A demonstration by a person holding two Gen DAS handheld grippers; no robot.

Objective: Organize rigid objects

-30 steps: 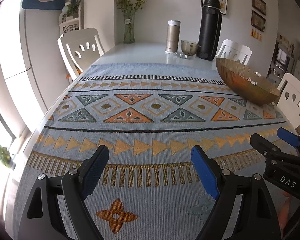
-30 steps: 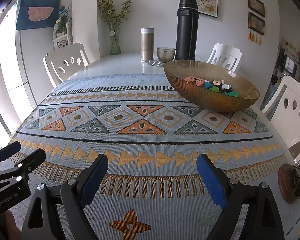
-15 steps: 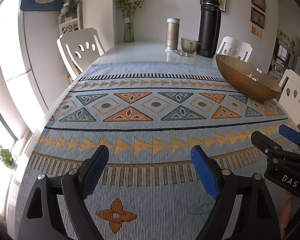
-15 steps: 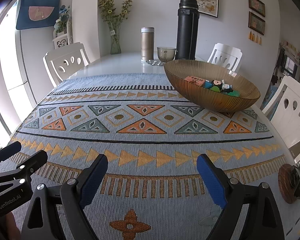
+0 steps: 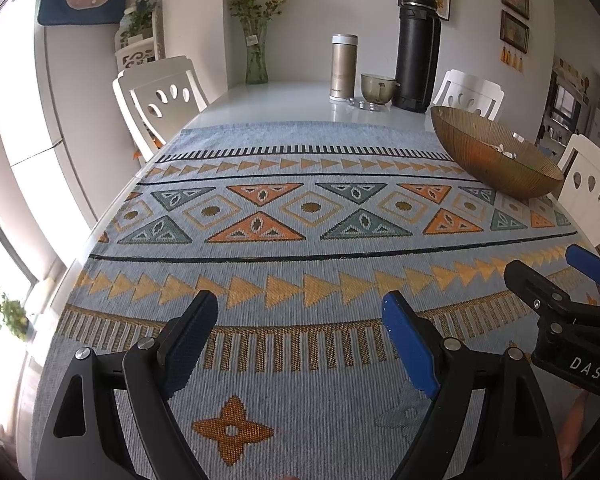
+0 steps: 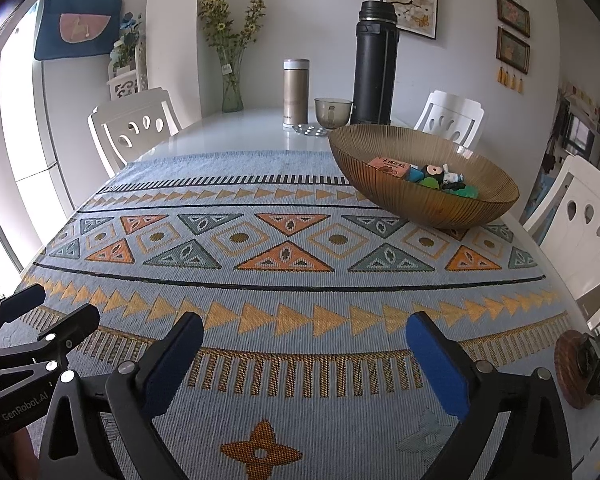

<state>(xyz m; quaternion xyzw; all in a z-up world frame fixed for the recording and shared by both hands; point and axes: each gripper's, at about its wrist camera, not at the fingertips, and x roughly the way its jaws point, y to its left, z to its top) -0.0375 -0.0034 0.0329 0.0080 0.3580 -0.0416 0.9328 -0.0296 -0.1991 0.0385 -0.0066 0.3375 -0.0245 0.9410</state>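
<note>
A patterned woven cloth (image 6: 284, 240) is covering the near part of a white table (image 6: 236, 132). At twelve o'clock a tall black flask (image 6: 374, 64) is standing upright, with a smoked glass cup (image 6: 333, 112) just beside it and a gold tumbler (image 6: 296, 92) near that. At eleven o'clock a glass vase of yellow flowers (image 6: 232, 60) is standing. White chairs (image 6: 134, 128) are flanking the table.
</note>
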